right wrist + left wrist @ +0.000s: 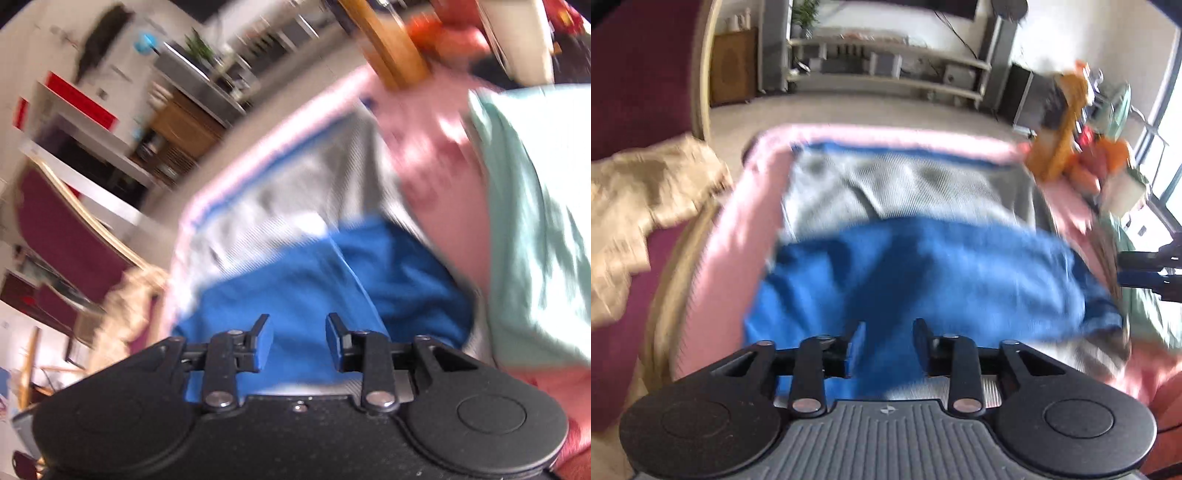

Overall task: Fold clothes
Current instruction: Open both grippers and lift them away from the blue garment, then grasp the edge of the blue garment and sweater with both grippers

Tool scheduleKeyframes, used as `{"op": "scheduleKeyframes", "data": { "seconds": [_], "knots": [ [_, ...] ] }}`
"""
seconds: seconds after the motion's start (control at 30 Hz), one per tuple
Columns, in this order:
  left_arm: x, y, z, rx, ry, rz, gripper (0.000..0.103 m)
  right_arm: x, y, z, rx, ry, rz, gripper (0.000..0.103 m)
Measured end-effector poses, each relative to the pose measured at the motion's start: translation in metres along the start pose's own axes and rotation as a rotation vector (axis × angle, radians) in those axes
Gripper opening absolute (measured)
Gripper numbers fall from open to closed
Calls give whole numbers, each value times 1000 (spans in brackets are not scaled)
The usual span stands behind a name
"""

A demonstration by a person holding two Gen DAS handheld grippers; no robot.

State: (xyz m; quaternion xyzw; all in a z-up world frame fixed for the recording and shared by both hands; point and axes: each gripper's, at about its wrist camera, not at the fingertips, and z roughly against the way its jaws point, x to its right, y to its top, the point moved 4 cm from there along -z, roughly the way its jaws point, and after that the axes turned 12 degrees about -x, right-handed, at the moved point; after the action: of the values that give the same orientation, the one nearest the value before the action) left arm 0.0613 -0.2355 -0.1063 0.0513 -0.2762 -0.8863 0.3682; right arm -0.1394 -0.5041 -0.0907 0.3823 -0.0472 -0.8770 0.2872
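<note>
1. One blue garment with a grey ribbed inner side lies partly folded on a pink cloth covering the bench; one mint-green garment lies at its right, and one beige cloth is draped on a maroon chair at the left.
2. The pink cloth shows as a bare margin along the garment's left and far edges; open floor lies beyond the far edge.
3. Two tools: the left hand-held gripper and the right hand-held gripper both tilt down over the blue near part, jaws parted with nothing held.
</note>
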Motion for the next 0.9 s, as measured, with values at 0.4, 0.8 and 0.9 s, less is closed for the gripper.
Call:
{"op": "scheduleKeyframes", "data": {
  "seconds": [0.4, 0.8, 0.9],
  "knots": [
    [-64, 137, -48, -2, -49, 227, 45, -53, 132, 24, 257, -44, 69, 39],
    [-124, 227, -205, -73, -60, 352, 47, 51, 229, -104, 268, -235, -60, 41],
    [-124, 235, -223, -66, -80, 317, 48, 71, 238, -137, 254, -264, -72, 41]
  ]
}}
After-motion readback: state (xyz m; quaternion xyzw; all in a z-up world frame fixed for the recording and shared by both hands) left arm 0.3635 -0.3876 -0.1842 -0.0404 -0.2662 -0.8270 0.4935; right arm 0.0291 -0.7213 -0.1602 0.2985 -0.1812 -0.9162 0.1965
